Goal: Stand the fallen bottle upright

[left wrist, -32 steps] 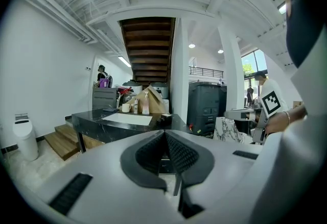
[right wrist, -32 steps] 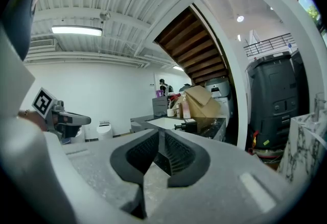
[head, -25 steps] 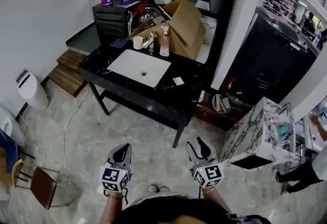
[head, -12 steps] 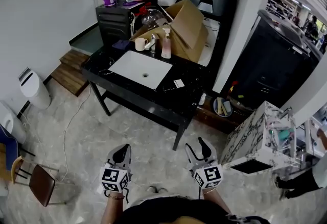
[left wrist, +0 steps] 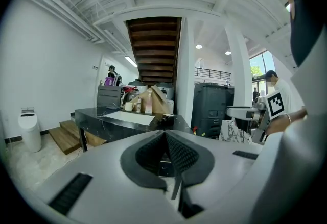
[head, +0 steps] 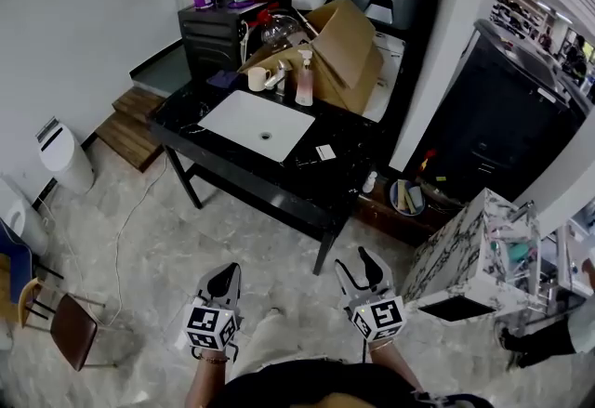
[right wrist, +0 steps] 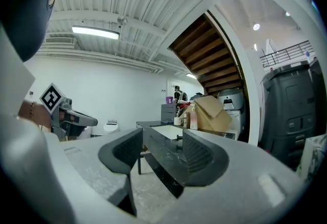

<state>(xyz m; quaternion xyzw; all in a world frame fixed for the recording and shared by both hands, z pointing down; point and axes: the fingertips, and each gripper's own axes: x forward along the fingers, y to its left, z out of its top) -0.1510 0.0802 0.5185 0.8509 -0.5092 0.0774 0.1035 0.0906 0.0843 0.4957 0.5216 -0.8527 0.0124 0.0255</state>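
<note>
Standing well back from the desk, I hold both tools low in front of me over the floor. My left tool has its jaws pressed together with nothing in them. My right tool has its jaws spread wide, and only the far-off desk shows through the gap. Neither carries anything.

The first risk I see is picking the wrong thing. I cannot make out a fallen bottle from here. The one bottle plain on the desk is a pink pump bottle, and it stands upright at the back, between the cup and the cardboard box. A small white bottle sits low down past the desk's right end; whether it lies or stands is too small to tell.

Other risks follow from the layout. A cable trails over the floor left of my path and could catch a foot. The back of the desk is crowded, so a wide tool reaching in could knock the cup or tip the pump bottle. A loose bottle could also slide on the glossy top into the white basin.

No writing is legible. The cubes on my tools bear only square black-and-white patterns, and the white card on the desk is too small to read.
</note>
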